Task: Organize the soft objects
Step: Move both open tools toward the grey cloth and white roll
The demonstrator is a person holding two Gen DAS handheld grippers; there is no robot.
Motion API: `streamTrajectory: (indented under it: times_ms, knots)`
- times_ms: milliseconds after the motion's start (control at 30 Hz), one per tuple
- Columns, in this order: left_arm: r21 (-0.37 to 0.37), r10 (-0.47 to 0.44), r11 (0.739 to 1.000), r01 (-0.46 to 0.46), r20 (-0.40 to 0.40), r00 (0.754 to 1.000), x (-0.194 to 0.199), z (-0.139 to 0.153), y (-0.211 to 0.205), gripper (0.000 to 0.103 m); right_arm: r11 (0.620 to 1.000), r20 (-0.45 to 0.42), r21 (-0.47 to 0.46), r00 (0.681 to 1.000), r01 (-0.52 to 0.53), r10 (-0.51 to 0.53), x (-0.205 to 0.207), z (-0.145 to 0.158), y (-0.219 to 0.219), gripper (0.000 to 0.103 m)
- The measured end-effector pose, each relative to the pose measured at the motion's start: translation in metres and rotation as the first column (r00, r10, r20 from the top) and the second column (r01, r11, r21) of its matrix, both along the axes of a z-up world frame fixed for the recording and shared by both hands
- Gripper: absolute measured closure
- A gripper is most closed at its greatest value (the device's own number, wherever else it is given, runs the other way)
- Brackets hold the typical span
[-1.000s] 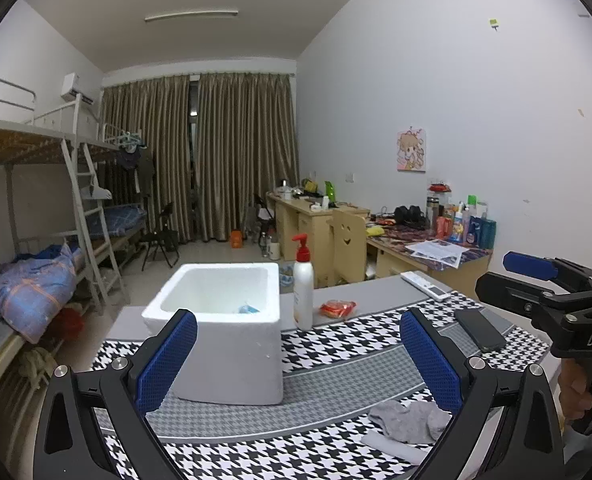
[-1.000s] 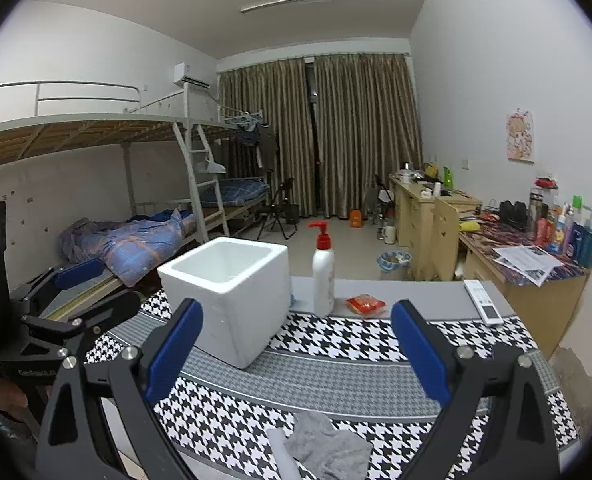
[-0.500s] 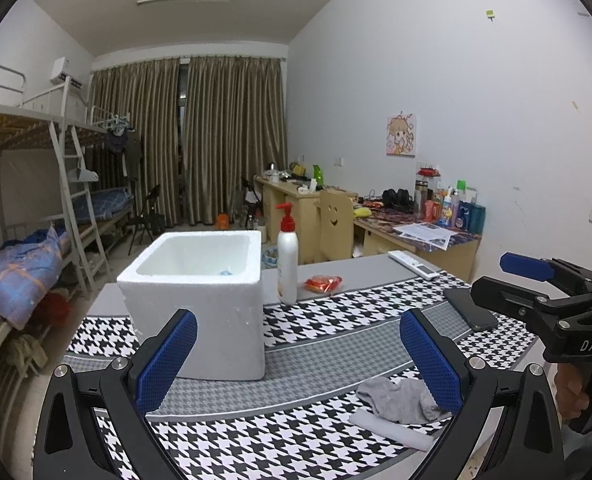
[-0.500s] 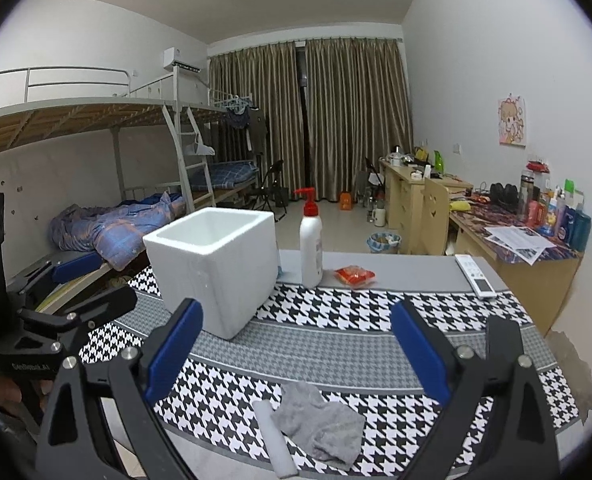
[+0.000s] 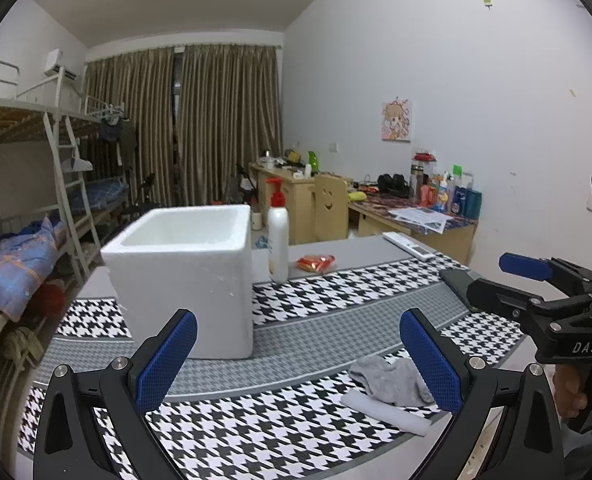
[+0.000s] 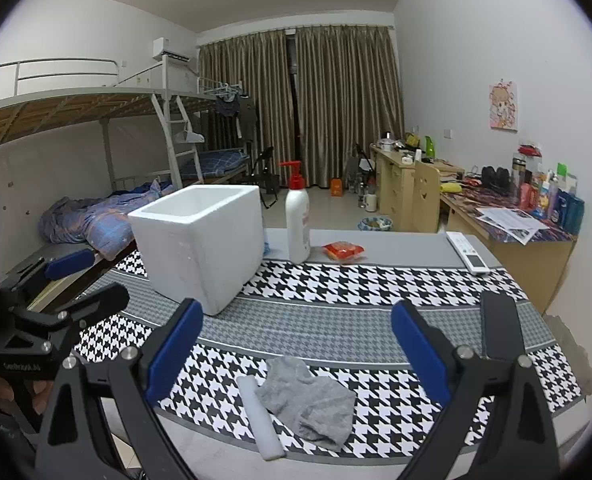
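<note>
A crumpled grey cloth point(image 6: 307, 396) lies near the front edge of the houndstooth table mat, partly over a white foam strip point(image 6: 258, 416); both also show in the left wrist view, the cloth point(image 5: 387, 376) and the strip point(image 5: 383, 410). A white foam box point(image 5: 184, 276) stands open-topped at the left of the mat, also in the right wrist view point(image 6: 200, 248). My left gripper point(image 5: 296, 364) is open and empty above the mat, right of the box front. My right gripper point(image 6: 296, 344) is open and empty, just above and behind the cloth.
A white pump bottle point(image 6: 297, 216) and an orange packet point(image 6: 343, 250) stand behind the box. A remote point(image 6: 467, 252) and a black phone point(image 6: 499, 330) lie at the right. A bunk bed point(image 6: 96, 216) is on the left, cluttered desks point(image 6: 511, 216) on the right.
Both grippers have dropped lower and tilted down toward the table. The cloth and foam strip now show more fully near the right gripper. Nothing was grasped.
</note>
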State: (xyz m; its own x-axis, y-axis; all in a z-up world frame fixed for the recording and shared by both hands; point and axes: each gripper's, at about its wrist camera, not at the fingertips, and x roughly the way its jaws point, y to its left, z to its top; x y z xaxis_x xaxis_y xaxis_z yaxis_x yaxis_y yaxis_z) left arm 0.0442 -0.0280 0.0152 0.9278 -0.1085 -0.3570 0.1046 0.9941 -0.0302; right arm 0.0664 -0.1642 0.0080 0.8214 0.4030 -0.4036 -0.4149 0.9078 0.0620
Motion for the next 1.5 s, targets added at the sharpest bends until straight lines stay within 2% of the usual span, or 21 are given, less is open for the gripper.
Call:
streamTrajectory:
  times_ms: [967,1500]
  knots:
    - [-0.028,-0.067,0.998,0.063,-0.165,0.984,0.015,-0.052,-0.034,0.001,0.998,-0.085,-0.046,0.996,0.039,-0.042,0.008,-0.037,-0.017,0.006]
    - [-0.023,-0.026,1.0,0.021,-0.24,0.97,0.022,-0.081,-0.057,0.001,0.997,-0.145,-0.071,0.989,-0.004,-0.006,0.021,-0.059,-0.027,0.006]
